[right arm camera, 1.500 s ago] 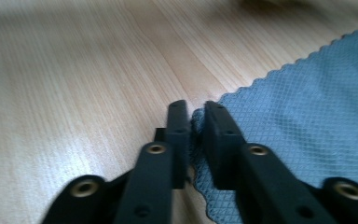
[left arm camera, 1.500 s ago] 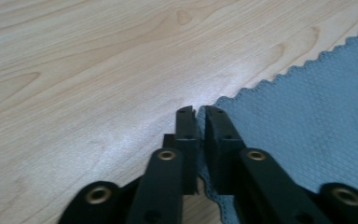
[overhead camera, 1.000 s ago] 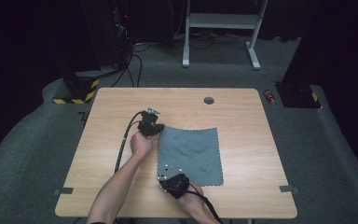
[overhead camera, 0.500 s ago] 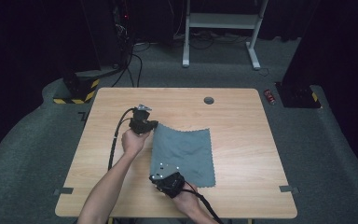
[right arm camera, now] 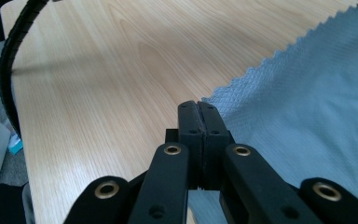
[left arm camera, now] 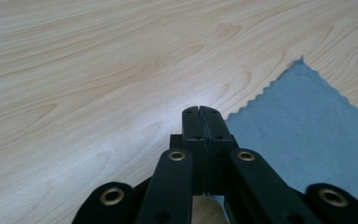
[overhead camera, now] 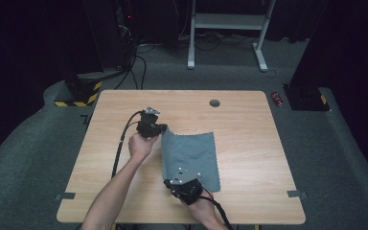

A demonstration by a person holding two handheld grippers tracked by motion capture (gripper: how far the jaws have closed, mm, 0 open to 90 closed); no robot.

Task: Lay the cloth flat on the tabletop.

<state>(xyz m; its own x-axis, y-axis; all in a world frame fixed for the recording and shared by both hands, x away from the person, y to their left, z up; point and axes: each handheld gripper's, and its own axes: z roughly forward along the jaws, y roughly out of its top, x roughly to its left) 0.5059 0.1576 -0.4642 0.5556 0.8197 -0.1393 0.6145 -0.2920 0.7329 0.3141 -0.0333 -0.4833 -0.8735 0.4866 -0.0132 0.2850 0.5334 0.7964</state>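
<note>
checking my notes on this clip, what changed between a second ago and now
The grey cloth has narrowed: its left edge was drawn rightward and now lifts in a fold between the two tongs. The left tongs shifted slightly along the table, and the right tongs moved left and a little up. Both tongs stayed shut at the cloth's left corners, and the table is unchanged.
</note>
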